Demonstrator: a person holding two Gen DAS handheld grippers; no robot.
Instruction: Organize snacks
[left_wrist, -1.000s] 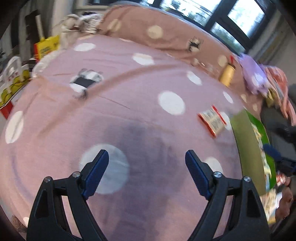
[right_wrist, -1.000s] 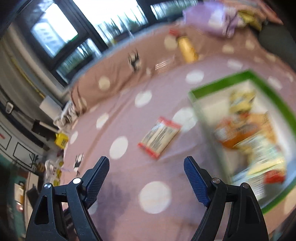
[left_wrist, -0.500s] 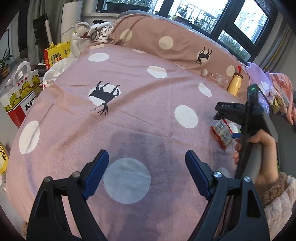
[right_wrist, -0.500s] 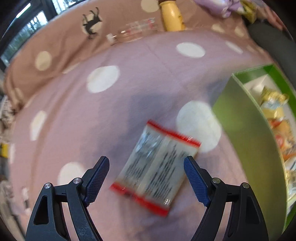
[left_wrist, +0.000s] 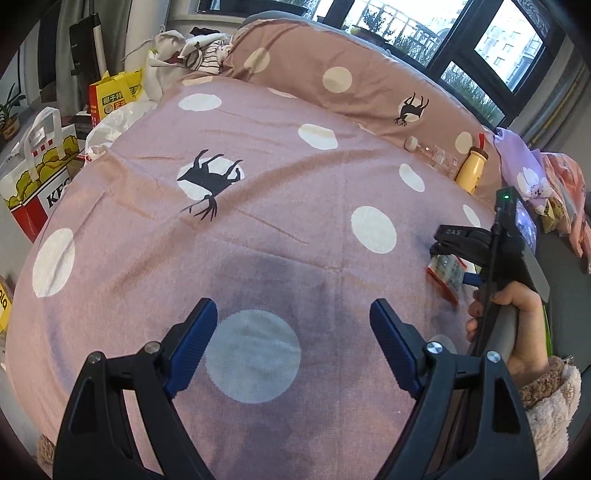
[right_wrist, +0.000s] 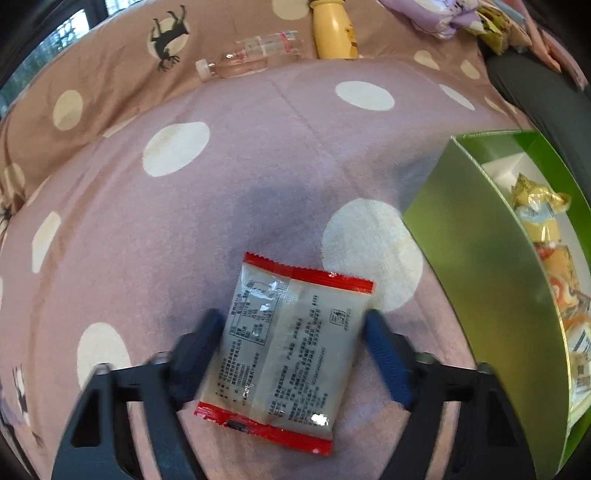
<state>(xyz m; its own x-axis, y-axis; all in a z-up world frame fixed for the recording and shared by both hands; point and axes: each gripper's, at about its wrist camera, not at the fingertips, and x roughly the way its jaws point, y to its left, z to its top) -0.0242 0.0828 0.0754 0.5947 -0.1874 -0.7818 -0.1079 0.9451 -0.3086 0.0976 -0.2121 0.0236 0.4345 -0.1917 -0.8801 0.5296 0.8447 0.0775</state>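
Pick-up step: right gripper (right_wrist: 295, 332), jaws just closing around but not visibly clamping red-edged silver snack packet (right_wrist: 286, 350); next, grip, lift into green cardboard box (right_wrist: 480, 236); left gripper (left_wrist: 291, 332) agape, empty.

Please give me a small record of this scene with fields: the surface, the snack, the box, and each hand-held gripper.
surface: bed cover, pink with white dots
snack: packet with red ends, flat on the cover
box: green box, right of the packet, snacks inside
right hand-held gripper: jaws just closing, one on each side of the packet, grip not yet sure
left hand-held gripper: open, nothing between the jaws
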